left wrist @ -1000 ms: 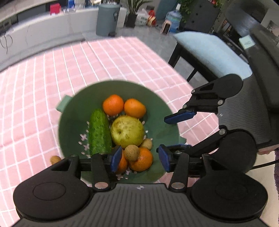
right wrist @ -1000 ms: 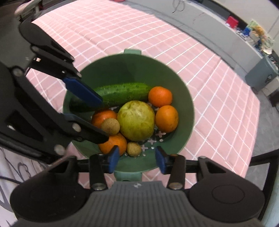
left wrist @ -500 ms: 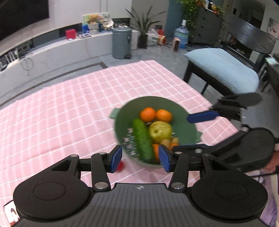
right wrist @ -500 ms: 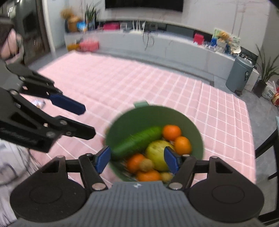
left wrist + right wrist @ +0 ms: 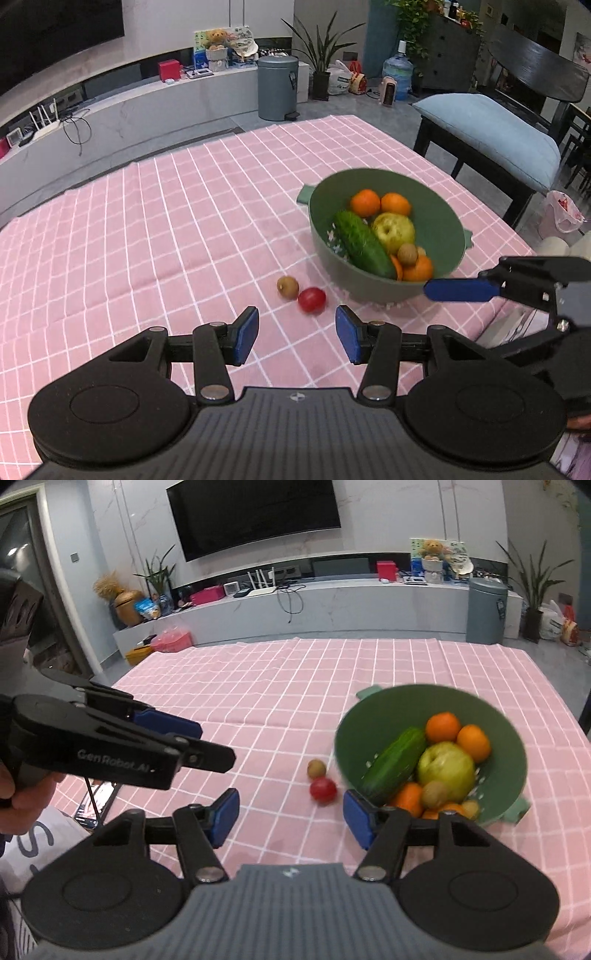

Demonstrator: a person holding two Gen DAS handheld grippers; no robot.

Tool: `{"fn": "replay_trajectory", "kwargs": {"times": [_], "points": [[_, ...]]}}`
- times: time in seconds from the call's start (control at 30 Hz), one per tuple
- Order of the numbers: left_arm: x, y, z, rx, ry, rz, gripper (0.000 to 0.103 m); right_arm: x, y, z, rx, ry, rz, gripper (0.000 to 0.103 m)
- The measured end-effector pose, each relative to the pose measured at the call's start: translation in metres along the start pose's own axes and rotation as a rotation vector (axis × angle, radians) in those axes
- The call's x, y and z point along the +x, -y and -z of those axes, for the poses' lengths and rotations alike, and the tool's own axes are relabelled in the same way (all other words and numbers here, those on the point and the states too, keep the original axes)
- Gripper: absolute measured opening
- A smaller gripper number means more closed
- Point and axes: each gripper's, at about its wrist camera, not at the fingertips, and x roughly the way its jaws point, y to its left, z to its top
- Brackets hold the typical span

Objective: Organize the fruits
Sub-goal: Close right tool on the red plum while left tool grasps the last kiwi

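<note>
A green colander [image 5: 436, 229] stands on the pink checked tablecloth [image 5: 166, 240]. It holds a cucumber [image 5: 364, 243], a yellow-green pear [image 5: 393, 227], several oranges and small brown fruits. A red tomato [image 5: 312, 300] and a small brown fruit [image 5: 288, 287] lie on the cloth just left of it. My left gripper [image 5: 295, 332] hovers open in front of these two, nothing between its pads. My right gripper [image 5: 290, 812] is near the colander [image 5: 506, 746] and the tomato [image 5: 323, 790]; its jaws are closing on nothing.
A dark chair with a blue cushion [image 5: 491, 133] stands past the table's right edge. A grey bin [image 5: 277, 86] and a low white shelf are beyond the far edge. A person's hand [image 5: 26, 797] holds the left gripper [image 5: 166, 723] at the left.
Both grippers have drawn back from over the colander and tilted up. The colander now sits farther off to the right, and the tomato and loose brown fruit have come into view.
</note>
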Motion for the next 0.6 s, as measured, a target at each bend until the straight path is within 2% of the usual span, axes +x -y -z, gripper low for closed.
{"fn": "replay_trajectory", "kwargs": {"times": [0.23,0.53,0.6], "points": [[0.019,-0.019,0.017,-0.005,-0.023,0.008,0.057,0.02,-0.009,0.017,0.084,0.012,0.081,0.057],[0.042,-0.056,0.025,-0.109,0.003,-0.02,0.055,0.063,-0.014,0.019,0.133,0.002,0.202,0.057],[0.047,-0.065,0.027,-0.144,0.006,-0.024,0.055,0.07,-0.014,0.019,0.139,0.006,0.223,0.051]]}}
